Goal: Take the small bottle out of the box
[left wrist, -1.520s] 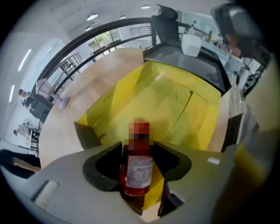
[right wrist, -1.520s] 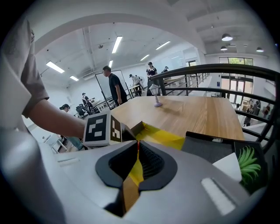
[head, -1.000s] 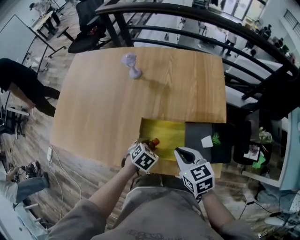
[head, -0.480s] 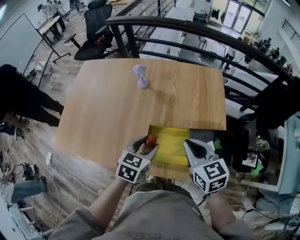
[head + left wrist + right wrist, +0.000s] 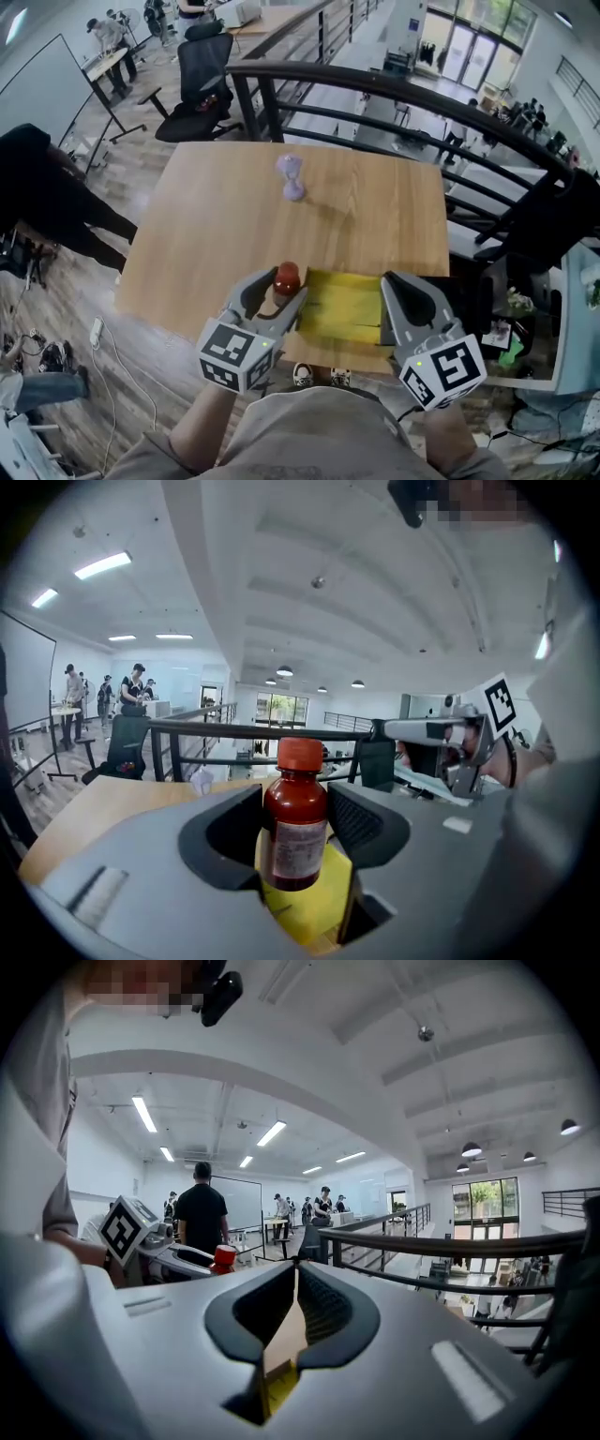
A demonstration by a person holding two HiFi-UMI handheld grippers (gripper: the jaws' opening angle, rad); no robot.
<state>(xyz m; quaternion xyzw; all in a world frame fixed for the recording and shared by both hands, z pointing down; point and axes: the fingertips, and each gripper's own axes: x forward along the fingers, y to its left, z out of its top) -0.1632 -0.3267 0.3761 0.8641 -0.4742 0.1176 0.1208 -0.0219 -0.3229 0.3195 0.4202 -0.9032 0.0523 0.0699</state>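
Wood-plank floor [image 5: 70, 281], blk railing [image 5: 375, 84] behind wooden table [image 5: 206, 216], office chair [image 5: 202, 89], whiteboard [image 5: 42, 84] at left; ceiling strip lights [image 5: 103, 564].

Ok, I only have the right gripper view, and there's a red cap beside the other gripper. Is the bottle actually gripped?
Observer: Yes. The left gripper view shows the left gripper shut on the small bottle, with its jaws pressing the body from both sides.
Operator: Is it out of the box?
Observer: It looks so. In the head view its cap sits just left of the yellow box, over the table.
Operator: Where on the box is my gripper?
Observer: The head view puts the right gripper at the box's right edge.
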